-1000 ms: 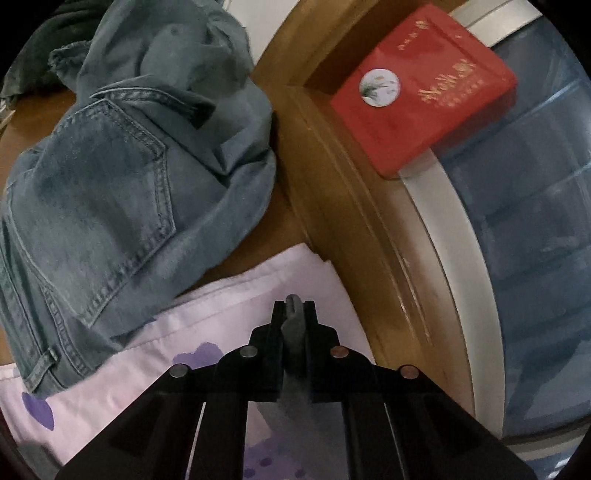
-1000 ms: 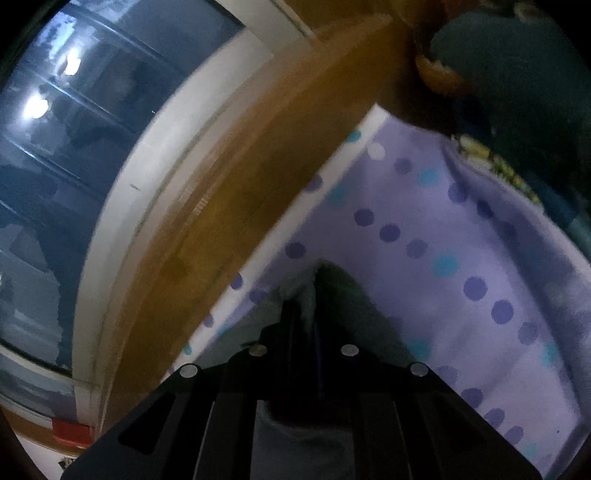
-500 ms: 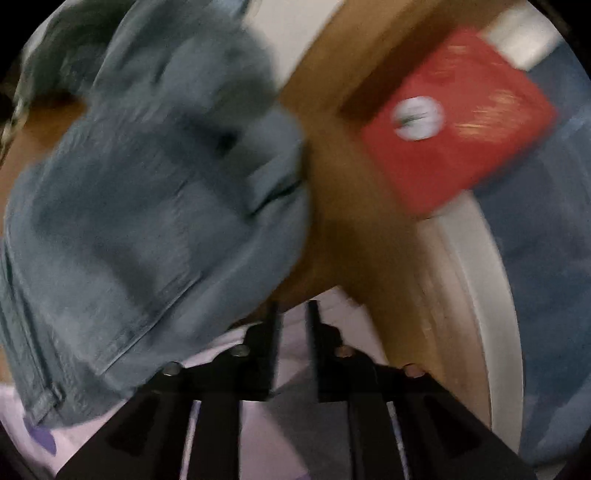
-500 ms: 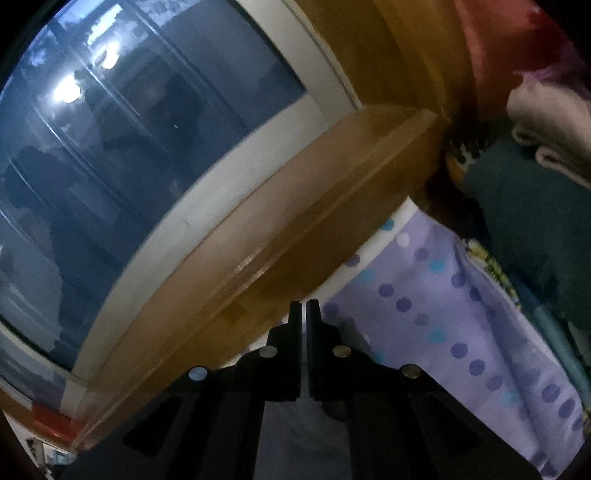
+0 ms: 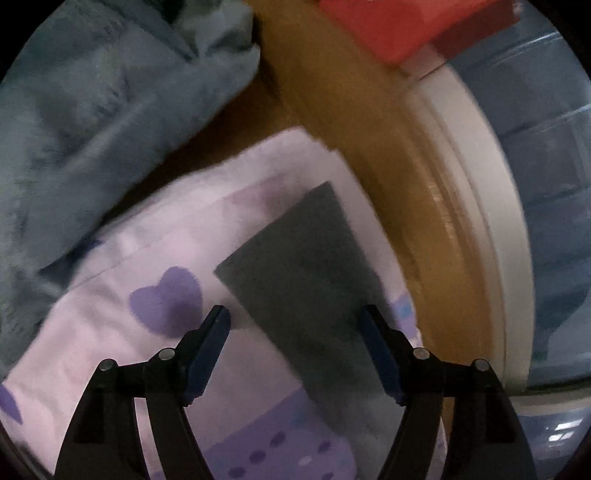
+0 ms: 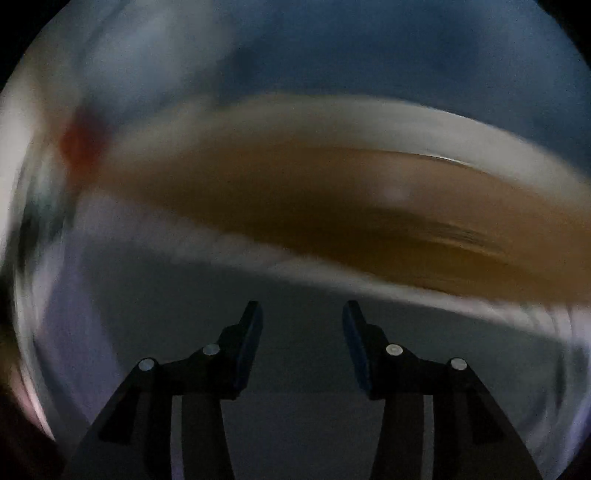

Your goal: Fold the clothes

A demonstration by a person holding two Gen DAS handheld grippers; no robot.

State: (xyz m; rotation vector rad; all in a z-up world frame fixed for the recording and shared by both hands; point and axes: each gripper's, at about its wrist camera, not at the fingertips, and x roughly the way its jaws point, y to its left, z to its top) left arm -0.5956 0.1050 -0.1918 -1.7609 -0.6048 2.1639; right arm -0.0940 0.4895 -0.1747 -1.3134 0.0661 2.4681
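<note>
A dark grey garment (image 5: 306, 273) lies flat on a pale lilac cloth (image 5: 122, 354) printed with purple hearts and dots. My left gripper (image 5: 295, 319) hovers just over the garment's near part. Its jaws are opening, and the blue pads (image 5: 207, 350) stand wide apart without pressing on the cloth. The right wrist view is badly blurred. There my right gripper (image 6: 303, 308) also has its jaws opening, with nothing pinched between them. Grey fabric (image 6: 295, 354) spreads below its fingers.
Crumpled blue jeans (image 5: 96, 122) are heaped at the upper left, partly on the lilac cloth. A red box (image 5: 406, 26) sits on the wooden ledge (image 5: 373, 129) by a white window frame (image 5: 491, 206). The ledge (image 6: 332, 206) crosses the right wrist view.
Both grippers were shut on the grey garment's edge and have since opened and let it go. The left one sank toward the lilac cloth. The right view swung round and blurred.
</note>
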